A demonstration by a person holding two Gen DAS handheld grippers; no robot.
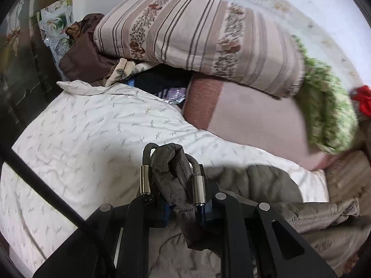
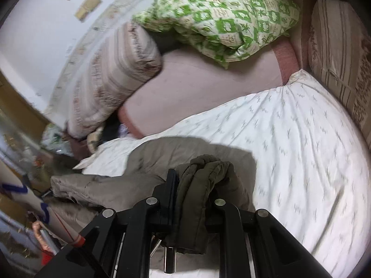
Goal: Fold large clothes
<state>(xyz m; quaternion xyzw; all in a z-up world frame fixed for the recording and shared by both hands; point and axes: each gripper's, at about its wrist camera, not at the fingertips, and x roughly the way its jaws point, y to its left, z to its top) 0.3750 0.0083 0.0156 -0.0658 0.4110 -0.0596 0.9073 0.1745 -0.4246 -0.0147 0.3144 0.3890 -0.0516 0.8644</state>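
Over the bed, seen from the left wrist, the left gripper (image 1: 172,173) is clamped on a bunched edge of the padded jacket (image 1: 266,183), with a drawcord and its two metal tips standing up on either side of the pinched fold. From the jaws the grey-brown cloth trails down and to the right, the rest of it lying on the white sheet (image 1: 92,127). Beyond the sheet, a striped quilt (image 1: 197,39) sits on a pink blanket (image 1: 255,120), with a green patterned quilt (image 1: 324,106) blurred at the right.

From the right wrist, the right gripper (image 2: 197,185) is likewise closed on a thick roll of the jacket (image 2: 143,180), a darker olive fold swelling out above the jaws. The body of the garment spreads to the left across the sheet (image 2: 301,150) and hangs over the edge of the bed.

The jacket looks soft, puffy and fairly light, but bulky. Its shell has a smooth sheen, so I judge it may slide on itself and spring back from a crease. Holding by seams, hem or cuff, where several layers bunch together, seems surer than pinching a single slick layer. The loose cord could snag in the left jaws.
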